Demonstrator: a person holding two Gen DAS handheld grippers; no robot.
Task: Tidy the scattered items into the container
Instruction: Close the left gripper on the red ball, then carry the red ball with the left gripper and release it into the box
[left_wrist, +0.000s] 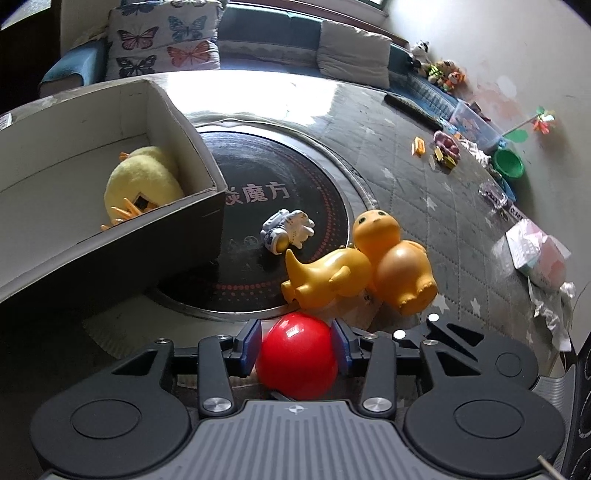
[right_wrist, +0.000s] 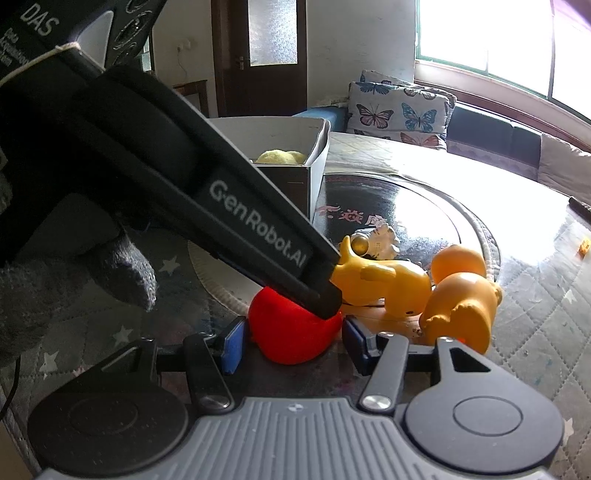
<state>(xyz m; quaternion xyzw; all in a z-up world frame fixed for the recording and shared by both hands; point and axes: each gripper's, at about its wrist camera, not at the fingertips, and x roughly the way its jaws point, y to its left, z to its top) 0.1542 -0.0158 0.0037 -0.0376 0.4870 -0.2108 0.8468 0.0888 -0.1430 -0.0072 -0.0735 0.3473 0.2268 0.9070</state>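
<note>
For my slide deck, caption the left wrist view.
Left claw straddles a red ball, box with yellow plush beyond.

ball: glossy red
two dinosaur toys: orange-yellow
plush chick: pale yellow, orange feet
box: white inside, grey outside
small figure: white with blue markings
fingers: blue pads on black arms
cushion: white, blue and pink butterflies
surface: grey quilted cover, white stars
bowl: green
</note>
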